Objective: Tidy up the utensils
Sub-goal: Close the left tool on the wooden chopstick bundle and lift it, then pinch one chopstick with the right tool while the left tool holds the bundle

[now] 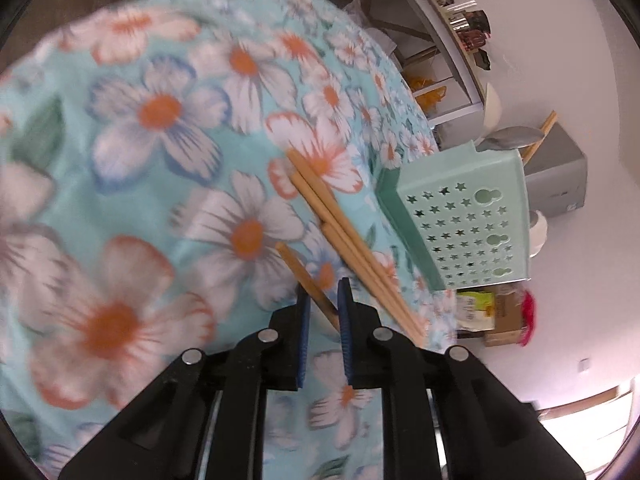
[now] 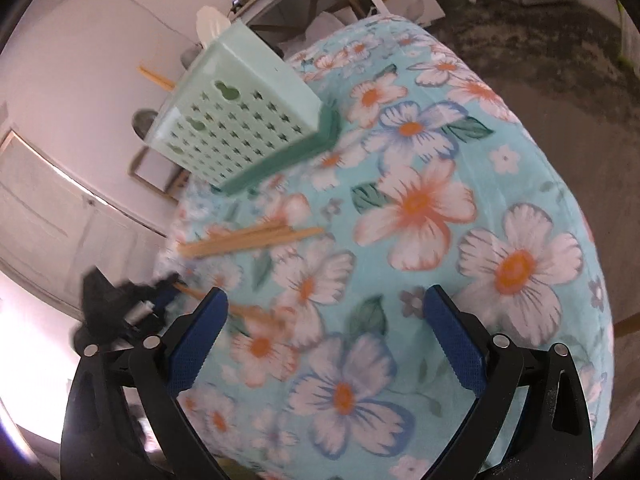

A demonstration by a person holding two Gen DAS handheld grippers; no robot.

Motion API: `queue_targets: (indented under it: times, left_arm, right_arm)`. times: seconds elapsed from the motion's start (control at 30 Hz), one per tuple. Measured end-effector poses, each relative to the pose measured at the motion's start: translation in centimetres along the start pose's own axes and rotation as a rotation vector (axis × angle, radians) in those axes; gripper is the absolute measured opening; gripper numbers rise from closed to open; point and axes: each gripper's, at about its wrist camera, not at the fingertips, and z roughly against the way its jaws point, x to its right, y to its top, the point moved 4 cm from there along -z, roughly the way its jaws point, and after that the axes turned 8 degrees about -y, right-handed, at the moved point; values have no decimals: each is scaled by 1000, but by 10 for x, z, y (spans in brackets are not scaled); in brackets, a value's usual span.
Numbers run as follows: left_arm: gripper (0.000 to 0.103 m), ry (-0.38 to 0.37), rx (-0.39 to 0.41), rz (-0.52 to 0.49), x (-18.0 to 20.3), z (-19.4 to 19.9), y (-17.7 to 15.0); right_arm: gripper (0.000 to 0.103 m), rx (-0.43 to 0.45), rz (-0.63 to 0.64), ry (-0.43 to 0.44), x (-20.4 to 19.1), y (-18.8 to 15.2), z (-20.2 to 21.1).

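I see a turquoise tablecloth (image 2: 500, 152) printed with white, orange-centred flowers edged in coral or blue, plus dark green leaves. My grippers' fingers (image 2: 198, 344) are black with blue textured pads. The chopsticks (image 1: 344, 232) are pale tan wood. The utensil holder (image 1: 464, 216) is mint green, pierced with star-shaped holes.

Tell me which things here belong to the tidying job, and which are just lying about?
Part of the job:
- chopstick pinched in the left tongs
- loose chopsticks on the cloth
- green holder
- right tongs, open

Just lying about:
- floral tablecloth
- shelf clutter
- grey box
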Motion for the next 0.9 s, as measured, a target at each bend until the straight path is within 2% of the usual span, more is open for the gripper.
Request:
queue_targets:
  times: [0.1,0.23,0.3,0.4,0.53,0.73,0.83,0.9]
  left_arm:
    - [13,36,14,-41,-4,5,-1]
    - [14,37,20,-57,-6,6,-4]
    - [14,41,20,-73,-5,6,-4]
    - [14,40,19,-84,-5,5,-5]
    - [14,33,14,-85,-6,3,-4]
    - [14,29,15,-92,-6,2,-4]
    - [14,29,14,-91,-6,2,-4]
    - [14,30,15,-90,-6,2,-4]
  right_arm:
    - [73,-14,-70,92,-5,9,-2]
    - [54,-119,-297,230,3,14,-28]
    - [40,-172,-400,248,11,12,-45]
    - [27,-193,-481,256,16,14,-57]
    - [26,-208,-557,275,17,19,-70]
    - [25,-210,-582,268,13,27,-79]
    - [20,-206,-580,250,13,32,-82]
    - [10,-203,-591,238,15,32,-83]
